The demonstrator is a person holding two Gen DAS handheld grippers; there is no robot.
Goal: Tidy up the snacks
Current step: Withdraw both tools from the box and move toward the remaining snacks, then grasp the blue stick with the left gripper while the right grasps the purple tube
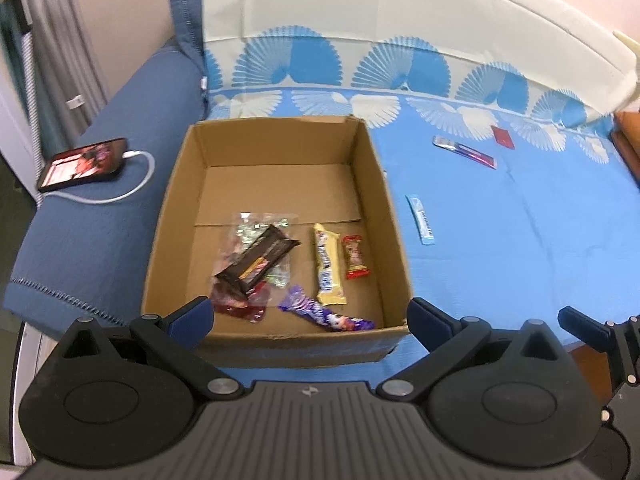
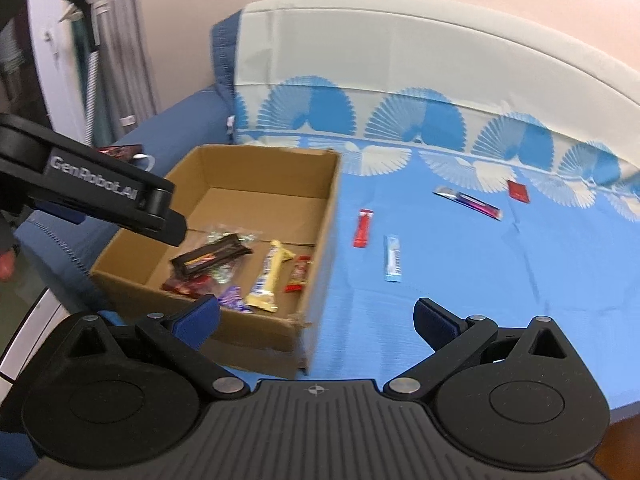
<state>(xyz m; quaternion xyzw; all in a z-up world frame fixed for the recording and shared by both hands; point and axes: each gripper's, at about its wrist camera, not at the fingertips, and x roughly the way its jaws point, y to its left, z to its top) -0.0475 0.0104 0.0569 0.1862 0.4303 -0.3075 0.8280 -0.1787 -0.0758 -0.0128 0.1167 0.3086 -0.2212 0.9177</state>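
Observation:
An open cardboard box [image 1: 372,184] [image 2: 328,216] sits on a blue bedspread and holds several snacks: a dark bar [image 1: 258,260], a yellow bar [image 1: 328,268], a small red candy [image 1: 355,257], a purple wrapper [image 1: 320,312]. Loose on the bed lie a light blue stick [image 1: 421,219] [image 2: 393,258], a purple-silver bar [image 1: 466,152] [image 2: 468,201], a red packet [image 1: 503,136] [image 2: 519,191] and a red stick [image 2: 363,227]. My left gripper [image 1: 310,314] hangs open over the box's near wall. My right gripper [image 2: 318,318] is open beside the box's right corner, holding nothing.
A phone [image 1: 82,165] with a white cable lies on the dark blue blanket [image 1: 100,216] left of the box. A white headboard cushion [image 1: 400,12] runs along the back. An orange object [image 1: 626,136] sits at the far right.

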